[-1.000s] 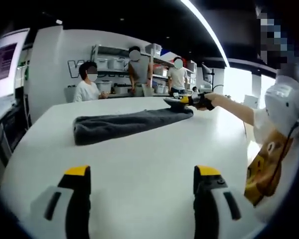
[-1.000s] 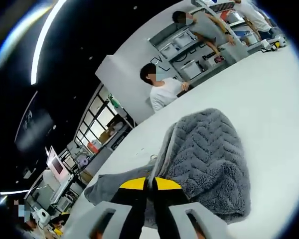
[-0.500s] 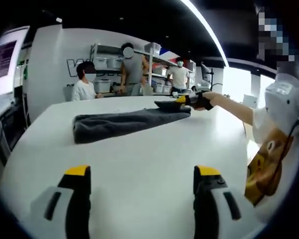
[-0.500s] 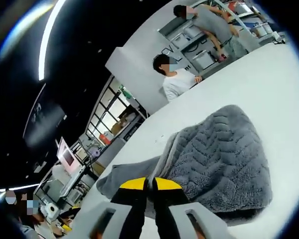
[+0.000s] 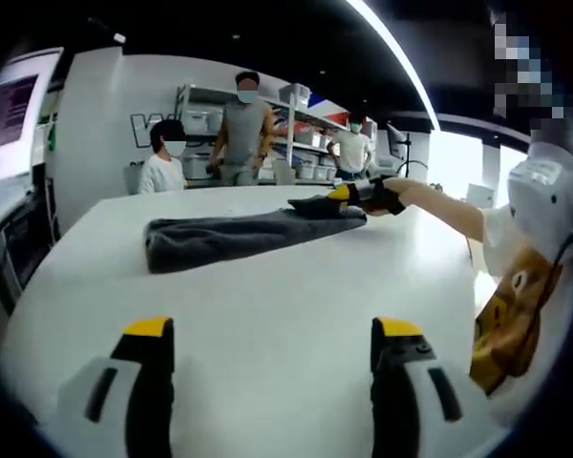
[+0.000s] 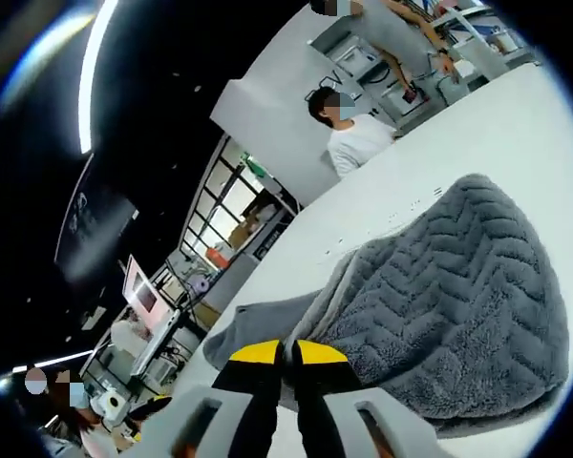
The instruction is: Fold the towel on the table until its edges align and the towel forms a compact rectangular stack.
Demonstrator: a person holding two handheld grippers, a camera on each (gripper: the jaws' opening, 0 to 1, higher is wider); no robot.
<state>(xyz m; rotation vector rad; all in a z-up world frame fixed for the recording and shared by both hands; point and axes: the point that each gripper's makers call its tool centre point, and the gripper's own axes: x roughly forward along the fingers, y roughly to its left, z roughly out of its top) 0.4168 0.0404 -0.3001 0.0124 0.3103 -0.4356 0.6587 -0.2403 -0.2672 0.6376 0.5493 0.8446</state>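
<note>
A dark grey towel (image 5: pixel 239 235) lies as a long folded strip across the far part of the white table (image 5: pixel 267 315). My left gripper (image 5: pixel 272 329) hovers over the near table, jaws wide apart, holding nothing. At the strip's right end, my right gripper (image 5: pixel 349 194) comes in from the right on a person's outstretched arm and lifts that end. In the right gripper view the towel (image 6: pixel 449 296) shows its chevron pile close up, one end raised and curled over. There my right gripper (image 6: pixel 286 351) is shut on the towel's edge.
A seated person (image 5: pixel 164 160) and two standing people (image 5: pixel 239 124) are beyond the table's far edge, in front of shelves with boxes (image 5: pixel 296 153). The person holding the grippers (image 5: pixel 530 248) stands at the table's right side. A monitor (image 5: pixel 5 110) sits at far left.
My right gripper has carried the towel's end a little leftward over the strip. A person behind the table has walked left. My left gripper has stayed still.
</note>
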